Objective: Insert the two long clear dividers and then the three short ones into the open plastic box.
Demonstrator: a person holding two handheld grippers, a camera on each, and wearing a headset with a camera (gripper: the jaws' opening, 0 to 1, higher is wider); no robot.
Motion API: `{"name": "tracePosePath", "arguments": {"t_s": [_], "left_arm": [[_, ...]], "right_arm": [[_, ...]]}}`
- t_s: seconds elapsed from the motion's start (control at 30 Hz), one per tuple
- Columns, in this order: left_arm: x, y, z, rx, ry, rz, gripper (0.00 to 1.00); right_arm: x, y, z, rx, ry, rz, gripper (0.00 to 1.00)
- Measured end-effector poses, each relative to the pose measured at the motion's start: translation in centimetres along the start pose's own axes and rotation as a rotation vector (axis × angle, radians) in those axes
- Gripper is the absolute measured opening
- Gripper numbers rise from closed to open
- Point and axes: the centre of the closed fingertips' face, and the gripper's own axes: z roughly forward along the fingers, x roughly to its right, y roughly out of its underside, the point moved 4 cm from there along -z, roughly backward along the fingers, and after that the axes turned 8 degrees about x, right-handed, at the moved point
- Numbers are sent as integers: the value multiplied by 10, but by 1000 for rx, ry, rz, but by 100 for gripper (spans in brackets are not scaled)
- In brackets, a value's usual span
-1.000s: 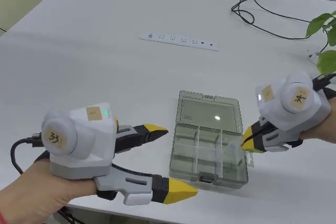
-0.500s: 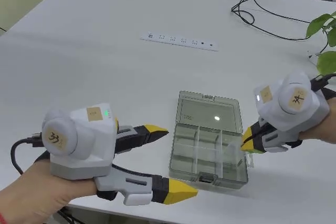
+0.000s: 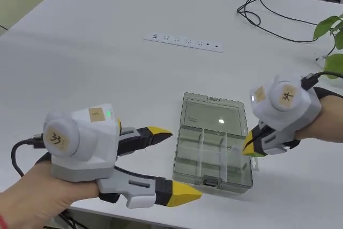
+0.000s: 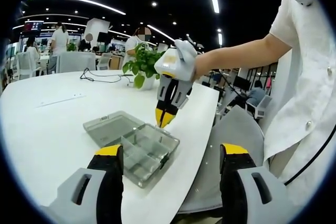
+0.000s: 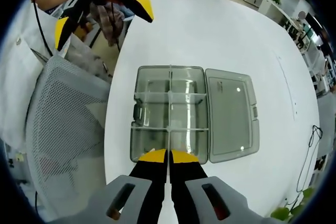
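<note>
A clear grey plastic box (image 3: 185, 172) lies open near the table's front edge, its lid (image 3: 214, 113) flat behind it. Several clear dividers stand inside and split it into compartments. My right gripper (image 3: 248, 149) hangs over the box's right end, shut on a thin clear divider (image 5: 169, 139). That divider runs edge-on from the tips down into the box (image 5: 152, 85). My left gripper (image 3: 174, 162) hovers open and holds nothing, left of the box and just off its front corner. The left gripper view shows the right gripper (image 4: 164, 120) tip-down over the box (image 4: 107, 124).
A white power strip (image 3: 185, 41) lies farther back on the white table. A black cable (image 3: 262, 17) loops at the back right beside green plant leaves (image 3: 333, 30). A mesh chair (image 5: 63, 124) stands just off the table's near edge.
The right gripper's body has swung a little to the left, over the box's right end, while its tips stay about where they were. The left gripper and box are unmoved.
</note>
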Motion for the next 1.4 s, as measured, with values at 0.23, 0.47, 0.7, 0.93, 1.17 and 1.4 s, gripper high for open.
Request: {"name": "tracePosePath", "arguments": {"t_s": [0.23,0.47,0.7,0.93,1.17,1.4], "left_arm": [[0,0,-1,1,-4,-3,76],[0,0,-1,6,-2,-3,75],[-1,0,-1,2,-6,-1,75],[-1,1,-1,-3,-6,-5,76],[-1,1,-2,-7,-7,-5,76],[-2,1,-2,-7,-9,-4,77]], "right_arm": [[0,2,4,-1,-1,9,2],[-1,7,11,2,6,4,2],[-1,11,18,8,26,-13,2],[-2,15,28,11,44,-22,2],[-3,16,35,-19,54,-57,2],[-2,16,34,-28,55,-58,2]]}}
